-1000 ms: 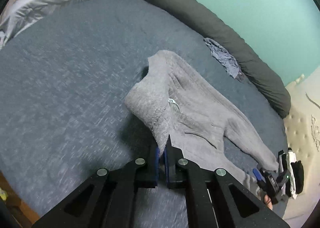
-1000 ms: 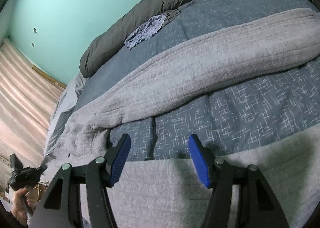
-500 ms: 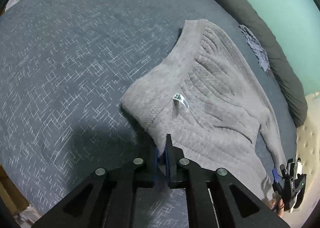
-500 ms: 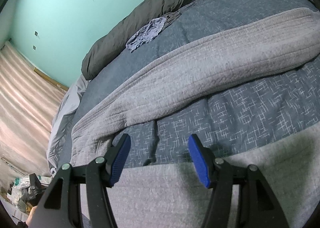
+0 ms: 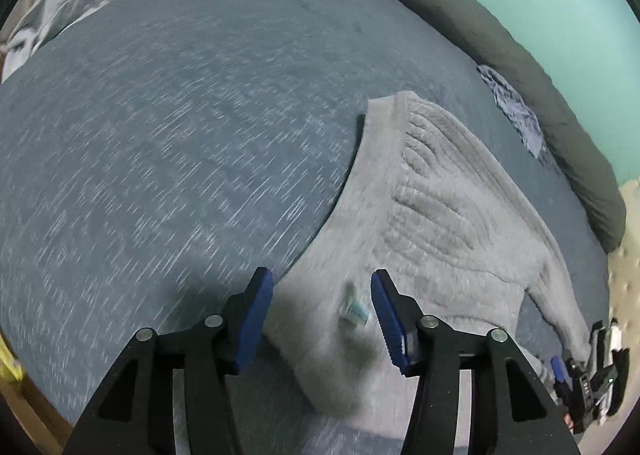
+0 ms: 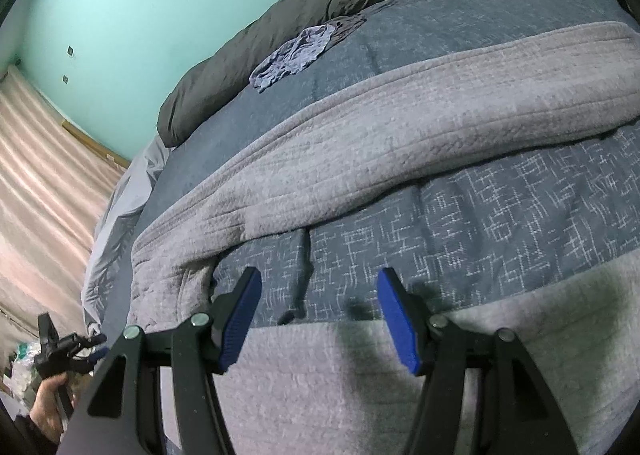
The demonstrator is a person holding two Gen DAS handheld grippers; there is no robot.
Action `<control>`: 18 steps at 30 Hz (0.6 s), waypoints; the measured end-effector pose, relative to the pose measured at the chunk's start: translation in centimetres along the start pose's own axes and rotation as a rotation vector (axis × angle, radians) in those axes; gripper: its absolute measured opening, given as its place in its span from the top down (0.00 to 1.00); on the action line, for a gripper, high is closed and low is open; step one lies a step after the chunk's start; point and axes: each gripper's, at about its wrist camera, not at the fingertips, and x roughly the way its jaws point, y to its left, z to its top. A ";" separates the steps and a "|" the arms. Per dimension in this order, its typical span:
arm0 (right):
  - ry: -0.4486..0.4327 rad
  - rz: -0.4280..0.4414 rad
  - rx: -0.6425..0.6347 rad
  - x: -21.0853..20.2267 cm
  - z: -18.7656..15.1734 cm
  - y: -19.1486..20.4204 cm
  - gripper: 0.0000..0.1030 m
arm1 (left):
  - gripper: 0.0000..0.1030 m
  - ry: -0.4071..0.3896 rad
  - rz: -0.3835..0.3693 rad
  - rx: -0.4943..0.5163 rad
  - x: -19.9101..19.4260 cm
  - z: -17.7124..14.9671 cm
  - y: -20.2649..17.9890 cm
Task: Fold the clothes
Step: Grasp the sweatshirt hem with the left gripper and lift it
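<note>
Grey sweater [image 5: 440, 215], seemingly blue-flecked bedspread [image 5: 180, 135]

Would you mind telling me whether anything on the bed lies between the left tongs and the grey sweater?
Nothing visible does. The left tongs have just been opening and stand open directly over the folded edge of the grey sweater, with its label between the blue pads, which do not press on it. The crumpled blue cloth lies far off by the dark duvet.

Dim, motion-blurred left view; fisheye-bent edges, soft shadows.
</note>
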 end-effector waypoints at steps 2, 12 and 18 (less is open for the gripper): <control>0.004 -0.003 0.001 0.2 -0.1 -0.1 0.41 | 0.46 0.011 -0.008 0.013 0.8 0.6 -0.3; 0.015 -0.008 0.008 0.5 0.0 -0.4 0.41 | 0.47 0.023 0.002 0.134 3.2 2.6 -2.2; 0.021 -0.010 0.009 0.8 -0.1 -0.6 0.41 | 0.47 0.066 -0.028 0.165 4.9 3.4 -2.7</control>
